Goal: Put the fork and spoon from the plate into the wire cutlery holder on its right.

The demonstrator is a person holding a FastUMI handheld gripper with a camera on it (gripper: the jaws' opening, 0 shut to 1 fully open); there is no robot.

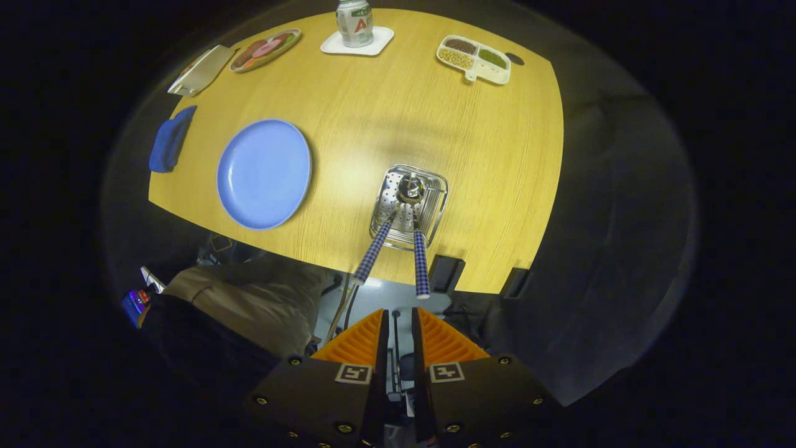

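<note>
The wire cutlery holder (437, 186) stands on the wooden table (485, 149), to the right of the blue plate (263, 173), whose face is bare. Two pieces of cutlery stand in the holder. Their blue-and-white chequered handles (372, 252) (421, 264) lean out over the table's near edge towards me. A shiny spoon bowl (410, 186) shows inside the holder; I cannot tell which handle is the fork's. My gripper (401, 311) hangs high above the table's near edge, just short of the handle ends. Its orange fingers (357, 339) are nearly together and hold nothing.
At the table's far side stand a can (354, 22) on a white coaster, a divided dish of beans (474, 59), a picture plate (264, 50) and a flat silver item (200, 70). A blue cloth (169, 140) lies beyond the plate. A person's trouser leg (249, 298) is below the near edge.
</note>
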